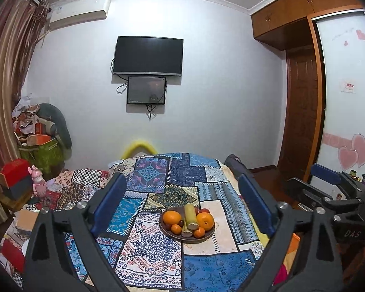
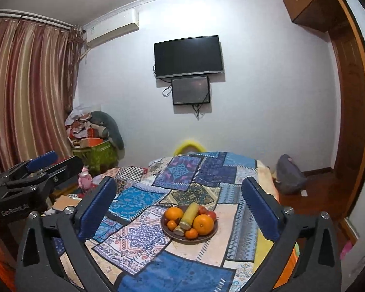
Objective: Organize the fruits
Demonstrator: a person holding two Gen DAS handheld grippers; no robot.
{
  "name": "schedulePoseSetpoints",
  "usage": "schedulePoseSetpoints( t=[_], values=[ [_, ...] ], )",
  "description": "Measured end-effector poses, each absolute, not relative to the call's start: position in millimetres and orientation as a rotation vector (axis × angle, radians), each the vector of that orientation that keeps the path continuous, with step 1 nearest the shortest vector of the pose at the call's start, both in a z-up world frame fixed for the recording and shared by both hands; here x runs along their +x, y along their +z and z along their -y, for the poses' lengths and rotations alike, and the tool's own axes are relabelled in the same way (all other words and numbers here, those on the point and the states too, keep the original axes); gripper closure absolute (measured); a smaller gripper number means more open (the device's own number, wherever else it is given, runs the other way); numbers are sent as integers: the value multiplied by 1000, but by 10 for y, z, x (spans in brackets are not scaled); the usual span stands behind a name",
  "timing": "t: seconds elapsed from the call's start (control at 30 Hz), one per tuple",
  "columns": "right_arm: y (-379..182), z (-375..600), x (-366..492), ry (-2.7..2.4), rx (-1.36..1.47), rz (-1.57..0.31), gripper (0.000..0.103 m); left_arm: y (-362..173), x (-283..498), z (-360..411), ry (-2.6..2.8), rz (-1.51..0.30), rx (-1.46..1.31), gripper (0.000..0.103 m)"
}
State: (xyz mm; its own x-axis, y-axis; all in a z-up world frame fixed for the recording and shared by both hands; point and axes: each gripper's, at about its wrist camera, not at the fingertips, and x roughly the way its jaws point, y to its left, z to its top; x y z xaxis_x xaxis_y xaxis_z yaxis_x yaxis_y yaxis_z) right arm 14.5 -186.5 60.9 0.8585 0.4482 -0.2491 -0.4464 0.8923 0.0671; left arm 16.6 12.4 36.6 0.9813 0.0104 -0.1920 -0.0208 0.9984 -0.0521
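Dark red fruits [image 1: 202,211] on the brown plate [image 1: 166,228] sit mostly behind the oranges and the pale green stalk [image 1: 191,215]; kind not discernible. Plate's far rim hidden by the fruit. Printed lettering on the white door sticker [image 1: 348,86] too small to read. Curtain [image 1: 2,97] cut off at left edge.

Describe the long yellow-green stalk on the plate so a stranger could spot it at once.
Find the patchwork cloth covering the table, then the dark round plate on it. The stalk lies across the plate's middle between two big oranges: the only long, cylindrical, yellow-green piece among round orange and red fruit.
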Motion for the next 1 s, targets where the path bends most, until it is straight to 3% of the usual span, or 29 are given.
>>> schedulePoseSetpoints(
  t=[0.27, 1.0],
  values=[
    [603, 1856, 107, 448, -16, -260, 0, 315, 146, -96, 20, -189, -43, 1],
    [633, 1918, 72, 432, 0, -259, 0, 301, 141, -110, 19, -189, -47, 0]
  ],
)
